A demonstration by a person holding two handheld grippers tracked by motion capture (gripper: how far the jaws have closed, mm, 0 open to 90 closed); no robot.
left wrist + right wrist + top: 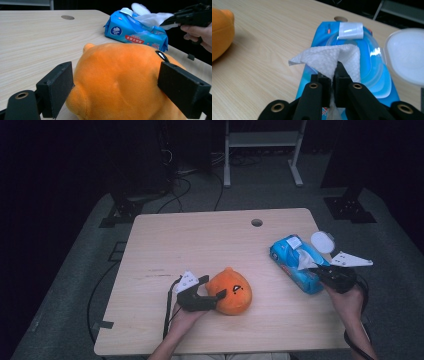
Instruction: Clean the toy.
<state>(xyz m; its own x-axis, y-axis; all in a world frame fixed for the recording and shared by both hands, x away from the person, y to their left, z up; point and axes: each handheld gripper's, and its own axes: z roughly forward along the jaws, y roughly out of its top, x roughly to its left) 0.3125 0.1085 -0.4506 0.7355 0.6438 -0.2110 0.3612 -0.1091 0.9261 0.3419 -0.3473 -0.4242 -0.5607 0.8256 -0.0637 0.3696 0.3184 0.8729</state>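
An orange plush toy (pixel 232 292) lies on the wooden table (pixel 200 240) near its front edge. My left gripper (pixel 212 287) reaches it from the left, jaws wide, and in the left gripper view both pads (pixel 58 86) rest against the sides of the toy (pixel 120 65). At the right edge lies a blue wet-wipe pack (pixel 295 265) with its white lid (pixel 322 241) flipped open. My right gripper (pixel 320 269) is shut on a white wipe (pixel 306 260) that sticks up out of the pack; in the right gripper view the jaws (pixel 333 75) pinch the wipe (pixel 327 58) over the pack (pixel 374 75).
A round cable hole (pixel 256 222) sits in the table near the far edge. Cables trail from both grippers over the front edge. Beyond the table are a dark floor, stand feet and a white frame (pixel 262 150).
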